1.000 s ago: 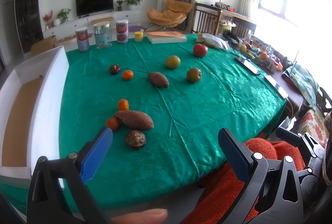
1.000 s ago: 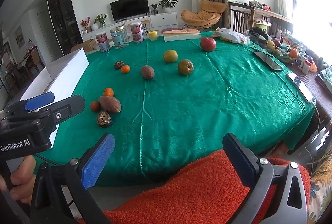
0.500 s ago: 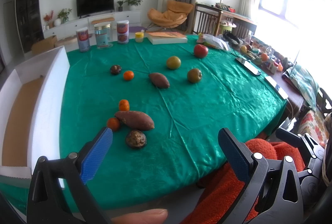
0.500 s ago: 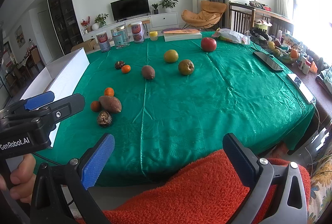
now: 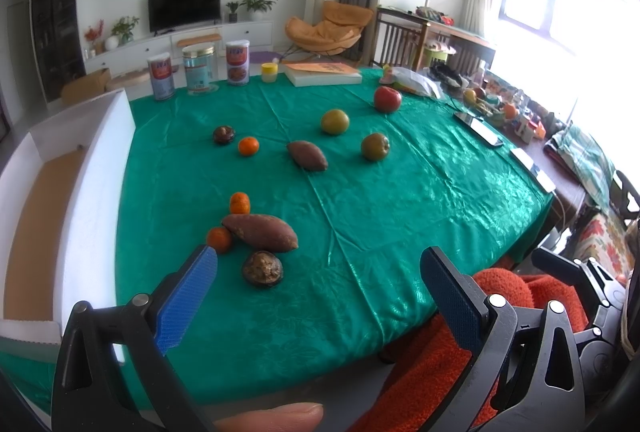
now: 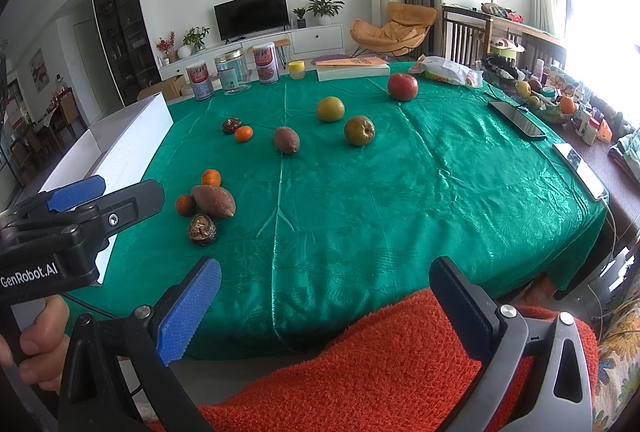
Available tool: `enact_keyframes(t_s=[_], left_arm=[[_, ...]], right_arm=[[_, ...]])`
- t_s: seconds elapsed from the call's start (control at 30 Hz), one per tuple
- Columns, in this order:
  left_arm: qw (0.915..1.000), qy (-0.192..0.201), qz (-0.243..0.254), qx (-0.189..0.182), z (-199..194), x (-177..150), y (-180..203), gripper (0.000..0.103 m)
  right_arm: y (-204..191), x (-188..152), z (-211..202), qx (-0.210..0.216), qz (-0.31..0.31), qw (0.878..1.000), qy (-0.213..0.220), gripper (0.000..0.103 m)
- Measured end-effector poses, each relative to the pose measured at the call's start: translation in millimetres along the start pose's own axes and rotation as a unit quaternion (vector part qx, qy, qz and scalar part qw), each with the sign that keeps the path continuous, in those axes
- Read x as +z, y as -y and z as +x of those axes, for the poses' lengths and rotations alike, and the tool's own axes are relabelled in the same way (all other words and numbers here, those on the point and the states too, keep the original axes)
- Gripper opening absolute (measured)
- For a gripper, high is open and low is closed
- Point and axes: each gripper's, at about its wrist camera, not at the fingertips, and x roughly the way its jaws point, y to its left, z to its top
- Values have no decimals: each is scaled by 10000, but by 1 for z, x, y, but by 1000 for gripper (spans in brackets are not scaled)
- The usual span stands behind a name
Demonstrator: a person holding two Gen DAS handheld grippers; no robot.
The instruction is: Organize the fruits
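Observation:
Fruits lie spread on a green tablecloth [image 5: 400, 200]. Near the front left are a sweet potato [image 5: 261, 232], two small oranges [image 5: 240, 203] [image 5: 219, 239] and a dark wrinkled fruit [image 5: 263, 268]. Farther back lie another sweet potato [image 5: 307, 155], an orange [image 5: 248, 146], a dark fruit [image 5: 223, 134], two greenish pears [image 5: 335, 121] [image 5: 375, 146] and a red apple [image 5: 387, 99]. My left gripper [image 5: 318, 272] is open and empty just before the front cluster. My right gripper [image 6: 324, 284] is open and empty over the table's near edge. The left gripper also shows in the right wrist view [image 6: 76, 200].
A white box [image 5: 92, 168] with a brown floor stands along the table's left edge. Three tins [image 5: 200, 72], a yellow cup [image 5: 269, 72] and a book [image 5: 326, 73] line the far edge. Phones [image 5: 478, 128] lie at the right edge. An orange-red towel [image 6: 360, 372] covers the lap below.
The left wrist view has shifted very slightly; the fruits sit a touch lower in it. Both grippers stay open and nothing on the table has moved.

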Motion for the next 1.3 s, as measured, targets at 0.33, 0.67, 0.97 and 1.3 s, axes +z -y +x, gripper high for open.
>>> enact_keyframes(t_s=[0.33, 0.67, 0.97, 1.3], left_arm=[[10000, 10, -5, -12, -1, 1, -2, 102], [10000, 10, -13, -29, -3, 4, -1, 102], [10000, 14, -16, -26, -3, 4, -1, 102], [10000, 15, -18, -28, -3, 4, -1, 102]], right_arm=[[-3, 1, -2, 2, -29, 10000, 16, 103], [-4, 1, -2, 7, -49, 10000, 25, 103], [-4, 1, -1, 7, -56, 10000, 25, 103], [-4, 1, -1, 8, -58, 10000, 28, 103]])
